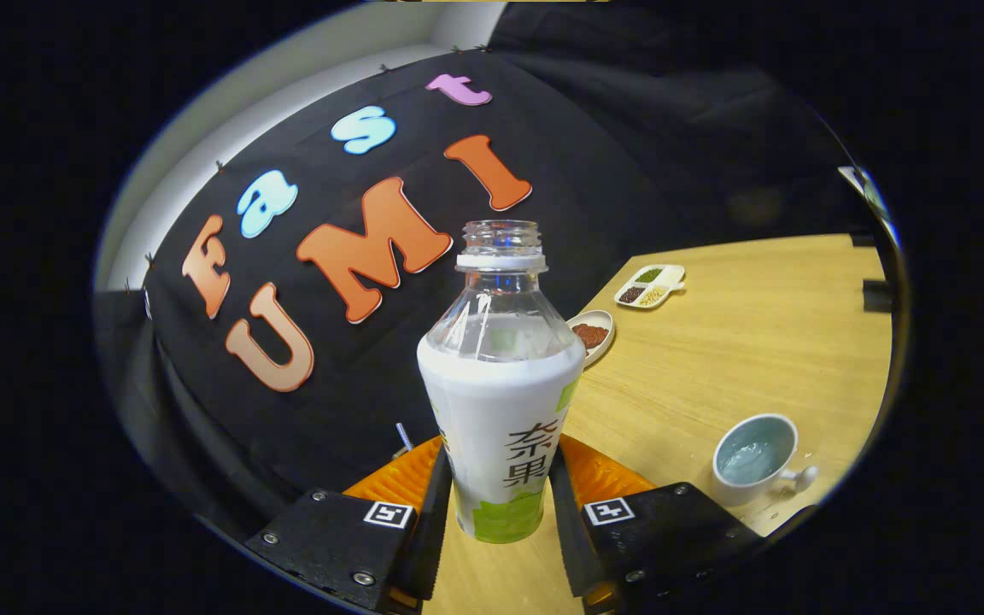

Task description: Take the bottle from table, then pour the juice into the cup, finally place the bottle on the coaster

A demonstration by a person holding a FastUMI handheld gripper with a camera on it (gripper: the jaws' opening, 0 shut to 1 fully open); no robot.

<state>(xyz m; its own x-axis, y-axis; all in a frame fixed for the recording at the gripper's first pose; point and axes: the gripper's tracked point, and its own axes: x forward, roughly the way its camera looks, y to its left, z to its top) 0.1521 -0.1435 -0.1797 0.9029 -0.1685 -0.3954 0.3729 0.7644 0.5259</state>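
An uncapped clear bottle (500,384) with a white and green label stands upright between my fingers, white juice filling it up to the shoulder. My gripper (499,457) is shut on the bottle's lower body, one finger pressing each side. An orange ribbed coaster (603,478) lies just behind the bottle's base and shows on both sides of it; I cannot tell whether the base touches it. A pale cup (752,457) with a small handle stands on the wooden table (757,342) to the right of the fingers, its inside looking bluish and wet.
Beyond the bottle to the right a small dish (592,335) holds red-brown grains. Farther back is a white divided dish (650,284) with dark and green fillings. The black cloth wall stands close behind the table's left edge.
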